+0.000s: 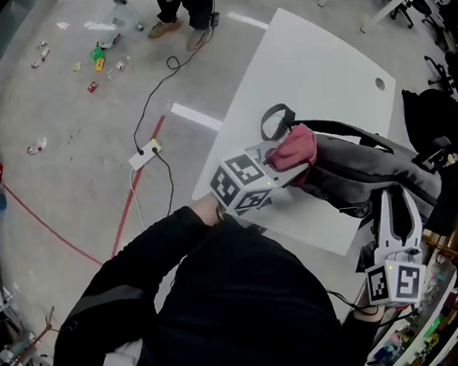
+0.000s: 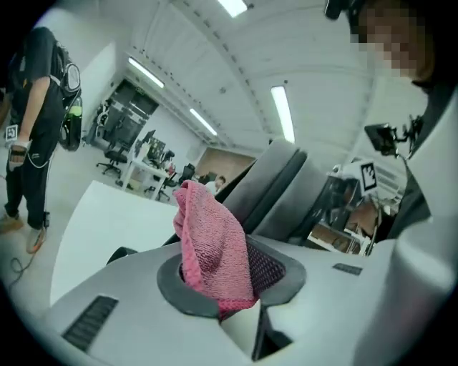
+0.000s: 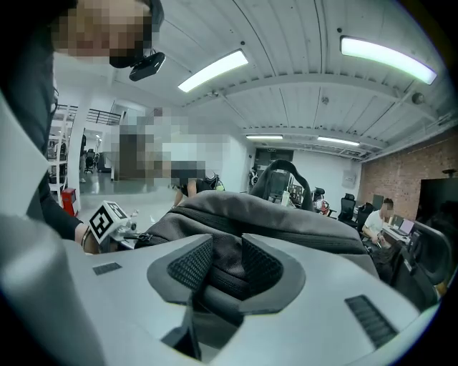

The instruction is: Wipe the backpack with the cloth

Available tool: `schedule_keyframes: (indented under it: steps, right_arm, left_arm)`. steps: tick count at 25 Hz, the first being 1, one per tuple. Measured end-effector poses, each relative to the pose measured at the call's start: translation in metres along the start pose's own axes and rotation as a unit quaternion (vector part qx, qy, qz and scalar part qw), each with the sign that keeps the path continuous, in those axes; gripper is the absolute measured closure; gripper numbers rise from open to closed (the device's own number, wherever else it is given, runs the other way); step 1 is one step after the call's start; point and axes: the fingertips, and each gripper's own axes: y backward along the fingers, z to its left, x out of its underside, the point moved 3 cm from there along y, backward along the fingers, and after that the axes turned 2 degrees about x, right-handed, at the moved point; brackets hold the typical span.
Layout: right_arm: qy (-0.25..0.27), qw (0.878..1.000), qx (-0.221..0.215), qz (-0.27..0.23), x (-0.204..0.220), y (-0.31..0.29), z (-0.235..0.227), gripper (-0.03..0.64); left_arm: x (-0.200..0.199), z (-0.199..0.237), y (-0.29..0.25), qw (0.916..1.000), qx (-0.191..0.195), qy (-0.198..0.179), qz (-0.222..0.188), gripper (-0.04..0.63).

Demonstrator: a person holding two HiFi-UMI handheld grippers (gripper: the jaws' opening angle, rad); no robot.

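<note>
Two grippers are engaged: the left gripper (image 2: pixel 229 273) is clamped on the pink cloth (image 1: pixel 294 149) at the handle end of the grey backpack (image 1: pixel 363 170), contents unseen, lying across the tabletop's (image 1: pixel 299 68) right edge, and the right gripper (image 3: pixel 225 268) is clamped on backpack fabric.

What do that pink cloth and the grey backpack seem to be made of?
Cloth: probably terry or microfibre, matte pink; its surface shows a nubby, looped knit.
Backpack: likely woven synthetic fabric, smooth dull grey with stitched seams; the exact fibre cannot be told.

A white table (image 1: pixel 307 68) carries a dark grey backpack (image 1: pixel 363 170) lying near its edge.
</note>
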Motion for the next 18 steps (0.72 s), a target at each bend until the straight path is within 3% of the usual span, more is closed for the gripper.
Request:
schedule_keyframes:
  steps: [2, 4, 7, 10, 12, 15, 18]
  right_arm:
    - [0.001, 1.0, -0.001, 0.001, 0.001, 0.0, 0.0, 0.483]
    - [0.003, 1.0, 0.0, 0.003, 0.001, 0.001, -0.001, 0.483]
    - [0.005, 1.0, 0.0, 0.004, 0.001, 0.0, -0.001, 0.483]
    - [0.006, 1.0, 0.002, 0.007, 0.001, 0.001, -0.001, 0.483]
    - [0.005, 1.0, 0.002, 0.008, 0.001, 0.001, -0.001, 0.483]
    - [0.006, 1.0, 0.001, 0.008, 0.001, 0.0, 0.0, 0.483]
    - [0.009, 1.0, 0.0, 0.007, 0.002, 0.0, -0.002, 0.483]
  left_arm:
    - [-0.009, 0.0, 0.011, 0.9995, -0.003, 0.012, -0.028, 0.502]
    - [0.009, 0.023, 0.011, 0.9987, -0.046, 0.021, -0.004, 0.502]
    - [0.068, 0.069, 0.001, 0.9869, -0.119, 0.02, 0.107, 0.502]
    - [0.13, 0.1, -0.016, 0.959, -0.157, 0.01, 0.236, 0.502]
    - [0.149, 0.105, -0.026, 0.9509, -0.158, 0.014, 0.266, 0.502]
    - [0.146, 0.092, -0.034, 0.9556, -0.143, 0.035, 0.255, 0.502]
    - [0.127, 0.06, -0.03, 0.969, -0.108, 0.062, 0.214, 0.502]
